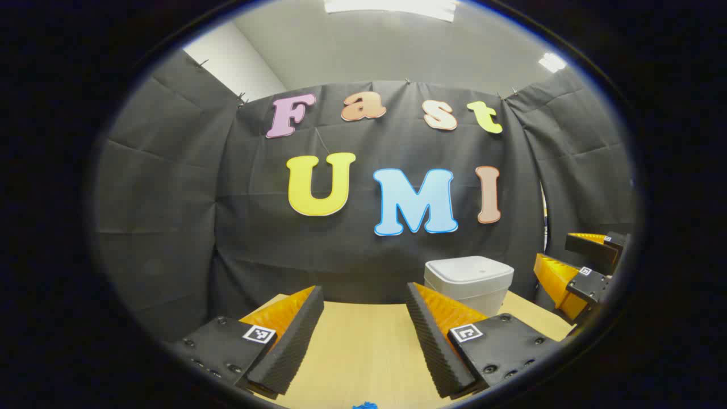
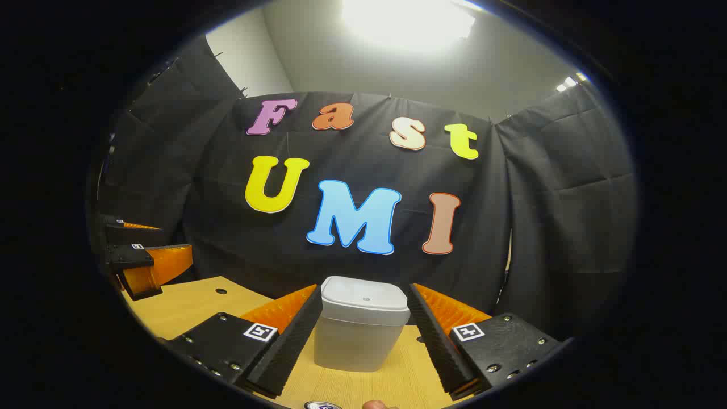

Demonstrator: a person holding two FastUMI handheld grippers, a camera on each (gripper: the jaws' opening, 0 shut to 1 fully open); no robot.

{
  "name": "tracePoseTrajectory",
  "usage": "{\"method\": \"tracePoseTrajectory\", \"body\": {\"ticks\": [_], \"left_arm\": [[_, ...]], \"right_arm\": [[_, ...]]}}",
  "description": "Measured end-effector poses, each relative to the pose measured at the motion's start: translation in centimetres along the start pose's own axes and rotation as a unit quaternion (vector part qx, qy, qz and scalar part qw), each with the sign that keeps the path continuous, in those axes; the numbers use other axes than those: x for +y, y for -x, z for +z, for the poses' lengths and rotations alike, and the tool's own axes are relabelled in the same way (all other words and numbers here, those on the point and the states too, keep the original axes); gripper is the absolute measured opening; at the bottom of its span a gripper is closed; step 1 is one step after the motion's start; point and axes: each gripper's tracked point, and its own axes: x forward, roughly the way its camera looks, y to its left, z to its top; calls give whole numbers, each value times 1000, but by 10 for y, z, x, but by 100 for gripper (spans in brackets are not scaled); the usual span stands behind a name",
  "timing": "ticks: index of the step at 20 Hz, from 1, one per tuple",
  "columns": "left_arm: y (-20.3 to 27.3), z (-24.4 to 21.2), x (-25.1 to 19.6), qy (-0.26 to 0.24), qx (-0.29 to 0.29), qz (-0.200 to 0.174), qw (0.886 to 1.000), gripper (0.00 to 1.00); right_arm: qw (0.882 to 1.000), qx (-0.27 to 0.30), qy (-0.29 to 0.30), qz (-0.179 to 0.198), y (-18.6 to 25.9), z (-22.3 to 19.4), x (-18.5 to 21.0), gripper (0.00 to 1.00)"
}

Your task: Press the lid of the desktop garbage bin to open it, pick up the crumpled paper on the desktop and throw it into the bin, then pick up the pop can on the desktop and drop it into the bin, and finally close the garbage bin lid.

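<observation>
A: In the left gripper view, the left tongs (image 1: pixel 363 324) stand released, jaws wide apart with nothing between them, over the bare counter (image 1: pixel 363 352). The garbage bin (image 1: pixel 468 284) sits beyond and to the side of them, lid down, and the right tongs (image 1: pixel 573 270) show further off past the bin, also spread.

B: And the right gripper view?

A: There the right tongs (image 2: pixel 363 329) are released too, and the bin (image 2: pixel 362 324) stands squarely ahead in the gap between the two fingers, not touched by either. Its lid (image 2: pixel 364 300) is flat and closed, with a small mark near its middle. The left tongs (image 2: pixel 145 267) sit off at the edge.

B: So the press is still to do?

A: It looks so. One fingertip should probably come down on the lid near that mark, straight and briefly, so the bin doesn't skid.

B: Paper or can?

A: A rounded rim (image 2: pixel 321 405) shows low in the right gripper view, possibly the can; a blue scrap (image 1: pixel 365 405) shows low in the left one.
</observation>
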Motion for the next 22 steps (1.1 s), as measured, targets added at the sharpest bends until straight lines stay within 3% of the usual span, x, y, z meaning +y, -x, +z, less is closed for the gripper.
{"method": "tracePoseTrajectory", "body": {"ticks": [12, 22], "left_arm": [[-10, -11, 3, 1, 15, -5, 1000, 94], [-8, -7, -5, 0, 12, -15, 1000, 94]], "right_arm": [[999, 26, -7, 17, -3, -6, 2, 96], [999, 34, -9, 9, -8, -10, -2, 77]]}}
